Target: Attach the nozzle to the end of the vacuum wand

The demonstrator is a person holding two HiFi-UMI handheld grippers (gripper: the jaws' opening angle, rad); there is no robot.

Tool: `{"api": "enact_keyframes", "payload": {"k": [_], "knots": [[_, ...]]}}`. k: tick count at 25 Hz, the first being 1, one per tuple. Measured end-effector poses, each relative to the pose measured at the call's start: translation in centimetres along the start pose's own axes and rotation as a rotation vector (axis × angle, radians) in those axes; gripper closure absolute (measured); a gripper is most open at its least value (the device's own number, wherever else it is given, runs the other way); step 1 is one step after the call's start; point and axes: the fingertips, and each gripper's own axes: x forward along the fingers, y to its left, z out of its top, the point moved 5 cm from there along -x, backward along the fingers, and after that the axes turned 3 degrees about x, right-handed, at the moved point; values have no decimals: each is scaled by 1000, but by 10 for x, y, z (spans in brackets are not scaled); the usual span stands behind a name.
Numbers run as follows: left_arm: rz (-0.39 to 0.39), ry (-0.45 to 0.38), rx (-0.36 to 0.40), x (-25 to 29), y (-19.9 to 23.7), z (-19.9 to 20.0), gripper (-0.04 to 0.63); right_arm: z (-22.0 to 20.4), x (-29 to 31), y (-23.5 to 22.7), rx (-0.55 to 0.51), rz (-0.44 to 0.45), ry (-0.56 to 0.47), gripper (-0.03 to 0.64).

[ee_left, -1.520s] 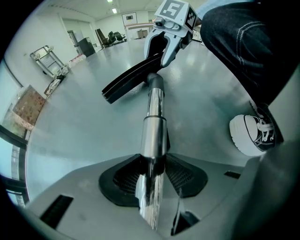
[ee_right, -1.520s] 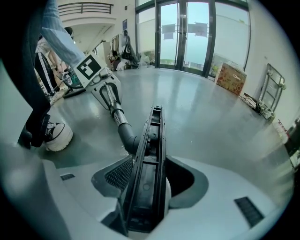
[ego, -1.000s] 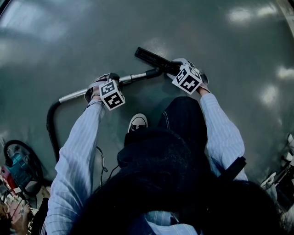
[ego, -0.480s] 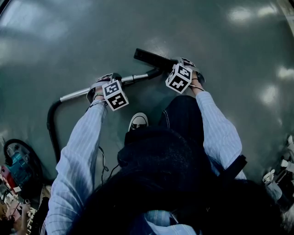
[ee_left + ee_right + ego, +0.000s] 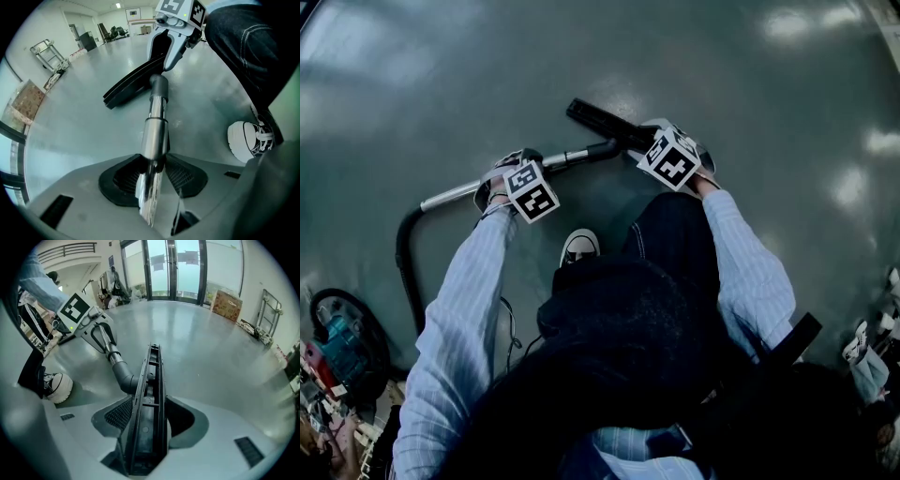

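Observation:
The silver vacuum wand (image 5: 487, 183) lies low over the grey floor, and my left gripper (image 5: 514, 173) is shut on it. In the left gripper view the wand (image 5: 154, 136) runs from between the left gripper (image 5: 153, 177) pads up to a dark bent end (image 5: 159, 86). That end meets the long black nozzle (image 5: 598, 120). My right gripper (image 5: 667, 150) is shut on the nozzle. In the right gripper view the nozzle (image 5: 151, 394) stands on edge between the right gripper (image 5: 149, 420) pads, with the grey elbow (image 5: 123, 373) joining its left side.
A black hose (image 5: 403, 258) curves from the wand back to a teal vacuum body (image 5: 337, 347) at lower left. The person's white shoe (image 5: 579, 247) and dark trouser leg (image 5: 675, 234) are just behind the grippers. A trolley (image 5: 44, 49) and boxes (image 5: 227, 300) stand far off.
The right gripper has shifted slightly left with the nozzle and rolled a little. The left gripper and wand have barely moved.

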Motion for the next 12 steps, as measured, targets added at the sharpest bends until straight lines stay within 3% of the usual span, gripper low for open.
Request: {"api": "enact_keyframes", "payload": {"k": [7, 12], "knots": [[15, 1, -31, 8, 0, 3, 425, -7, 9, -4, -32, -45, -18, 385], [59, -29, -119, 7, -1, -6, 425, -8, 3, -7, 42, -38, -80, 385]]}}
